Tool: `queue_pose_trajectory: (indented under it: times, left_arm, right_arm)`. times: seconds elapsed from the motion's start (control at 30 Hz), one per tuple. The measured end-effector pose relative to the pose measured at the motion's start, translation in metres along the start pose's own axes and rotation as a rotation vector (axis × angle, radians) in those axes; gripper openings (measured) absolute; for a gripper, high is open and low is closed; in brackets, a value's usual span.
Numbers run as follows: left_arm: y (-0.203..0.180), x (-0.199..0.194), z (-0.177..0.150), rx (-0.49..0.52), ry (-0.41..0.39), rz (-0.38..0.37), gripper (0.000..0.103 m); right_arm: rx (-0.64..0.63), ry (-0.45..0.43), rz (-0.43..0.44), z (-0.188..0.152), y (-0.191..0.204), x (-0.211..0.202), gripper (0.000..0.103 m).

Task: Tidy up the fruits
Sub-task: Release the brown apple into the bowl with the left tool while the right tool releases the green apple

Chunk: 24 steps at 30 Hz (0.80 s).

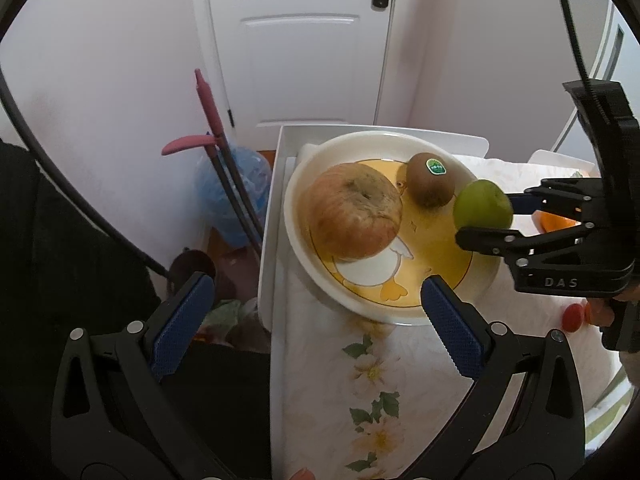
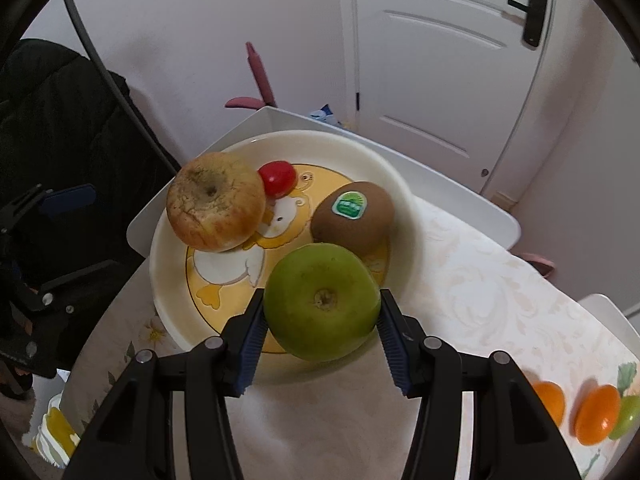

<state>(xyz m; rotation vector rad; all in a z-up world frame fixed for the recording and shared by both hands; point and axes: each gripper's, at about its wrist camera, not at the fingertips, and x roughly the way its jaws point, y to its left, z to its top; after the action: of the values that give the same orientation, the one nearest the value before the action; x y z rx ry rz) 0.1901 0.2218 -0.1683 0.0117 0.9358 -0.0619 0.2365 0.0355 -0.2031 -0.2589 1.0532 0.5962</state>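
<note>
In the left wrist view, your left gripper (image 1: 316, 312) is hanging above the table edge with its blue-padded fingers (image 1: 452, 332) spread wide and nothing lying between them. Ahead of it, a cream plate (image 1: 360, 308) with a yellow duck picture is sitting on a white tray (image 1: 270, 240) on the flowered tablecloth (image 1: 372, 380). On the plate, a wrinkled red-yellow apple (image 1: 354, 210) is resting at about 9 o'clock and a brown kiwi (image 1: 430, 180) with a green sticker is lying at about 1 o'clock. At the plate's 3 o'clock rim, your right gripper (image 1: 486, 216) is reaching in from the right, squeezing a green apple (image 1: 482, 206) between its fingers. Whether that fruit is touching the plate cannot be told. Beyond the gripper, an orange fruit (image 1: 554, 222) is partly showing. In the right wrist view, your right gripper (image 2: 320, 330) is clamping the green apple (image 2: 322, 300) from both sides, its pads pressing on the skin, jaws only as far apart as the fruit is wide. The fruit is sitting over the plate (image 2: 168, 292) at about 6 o'clock, stem end facing the camera. The wrinkled apple (image 2: 216, 206) is lying at 10 o'clock with a small red tomato (image 2: 278, 178) just beside it, and the kiwi (image 2: 352, 216) is at 2 o'clock. On the cloth at lower right, small orange fruits (image 2: 598, 414) are lying in a row.
</note>
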Motion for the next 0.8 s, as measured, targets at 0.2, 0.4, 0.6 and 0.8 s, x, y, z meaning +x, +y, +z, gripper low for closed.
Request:
queue_pose_trajectory:
  times: [0.2, 0.4, 0.6, 0.8]
  left_arm:
    - [0.001, 0.000, -0.002, -0.007, -0.002, -0.017, 0.103]
    - [0.000, -0.002, -0.003, -0.001, -0.003, -0.023, 0.103]
    - [0.000, -0.006, -0.003, 0.006, -0.002, -0.026, 0.103]
    - [-0.002, -0.015, 0.000, 0.021, -0.011, -0.015, 0.103]
  right_arm:
    - [-0.029, 0.003, -0.017, 0.001, 0.006, 0.006, 0.049]
    - [0.009, -0.006, -0.001, 0.003, 0.004, 0.005, 0.079]
    - [0.018, -0.039, -0.001, 0.003, 0.006, -0.002, 0.099]
    - [0.024, -0.045, -0.014, -0.002, 0.008, -0.014, 0.103]
